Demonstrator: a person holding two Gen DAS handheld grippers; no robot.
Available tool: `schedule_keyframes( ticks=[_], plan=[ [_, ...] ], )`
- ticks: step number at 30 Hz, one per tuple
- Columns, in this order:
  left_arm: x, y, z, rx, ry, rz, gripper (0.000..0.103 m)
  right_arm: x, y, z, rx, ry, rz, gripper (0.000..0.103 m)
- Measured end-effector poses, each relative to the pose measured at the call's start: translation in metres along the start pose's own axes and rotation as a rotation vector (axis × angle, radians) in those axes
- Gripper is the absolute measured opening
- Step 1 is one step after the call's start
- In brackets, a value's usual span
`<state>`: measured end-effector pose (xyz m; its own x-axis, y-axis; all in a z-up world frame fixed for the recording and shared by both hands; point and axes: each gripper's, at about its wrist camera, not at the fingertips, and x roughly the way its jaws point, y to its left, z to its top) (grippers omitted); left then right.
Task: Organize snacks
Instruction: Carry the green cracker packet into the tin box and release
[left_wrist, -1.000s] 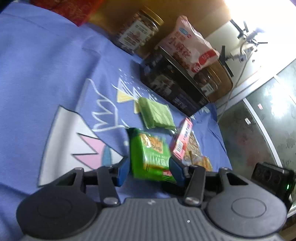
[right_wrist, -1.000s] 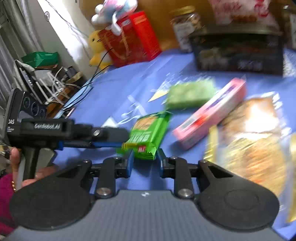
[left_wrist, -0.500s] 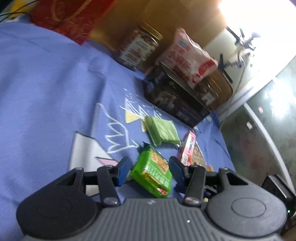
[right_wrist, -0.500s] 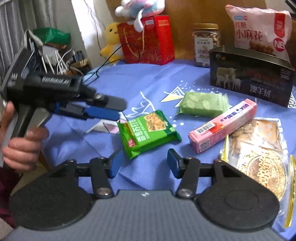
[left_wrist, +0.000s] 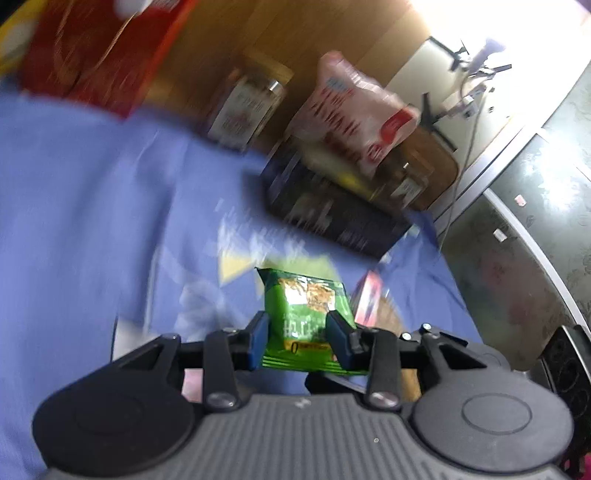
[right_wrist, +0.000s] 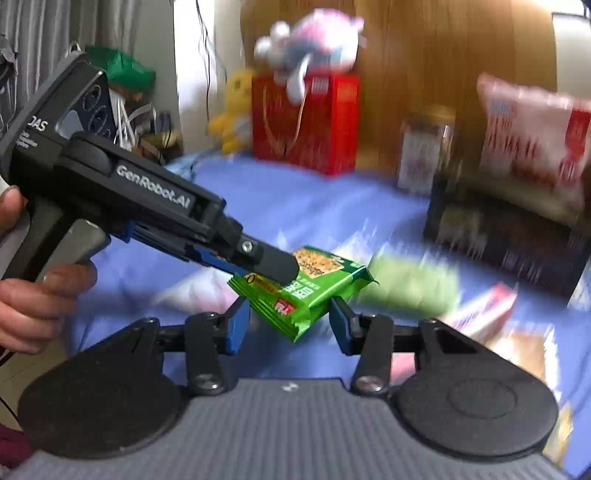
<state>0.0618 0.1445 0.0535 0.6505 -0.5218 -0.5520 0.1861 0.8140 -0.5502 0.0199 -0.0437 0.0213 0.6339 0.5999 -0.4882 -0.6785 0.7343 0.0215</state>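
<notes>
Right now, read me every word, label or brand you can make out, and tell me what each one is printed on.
"GenRobot.AI": white lettering on the side of the left hand-held gripper.
"...AS": partial white letters on that gripper's rear housing, the start cut off.
Green snack packet: large white characters and a red tag, not readable from this angle.
Jar, pink and white bag, dark box, red gift bag: print too blurred to read.
</notes>
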Motion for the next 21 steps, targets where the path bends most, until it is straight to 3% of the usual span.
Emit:
schedule_keyframes(
  ticks=[6,11,16,21],
  plan=[
    [0.034,-0.038,0.07,0.115,-0.048,-0.03,0.034,-0.003,-0.045,0.041,-0.013,-0.092,-0.095,0.049],
    [0.093,-0.072,0.122,0.171,-0.049,-0.061,0.034,-0.003,-0.101,0.071,0.006,-0.136,-0.211,0.049],
    [0.167,-0.089,0.15,0.187,0.017,-0.063,0.034,0.008,-0.169,0.081,0.086,-0.096,-0.275,0.048],
    [0.221,-0.093,0.151,0.187,0.103,-0.064,0.034,0.026,-0.217,0.075,0.183,-0.023,-0.311,0.045]
  ],
)
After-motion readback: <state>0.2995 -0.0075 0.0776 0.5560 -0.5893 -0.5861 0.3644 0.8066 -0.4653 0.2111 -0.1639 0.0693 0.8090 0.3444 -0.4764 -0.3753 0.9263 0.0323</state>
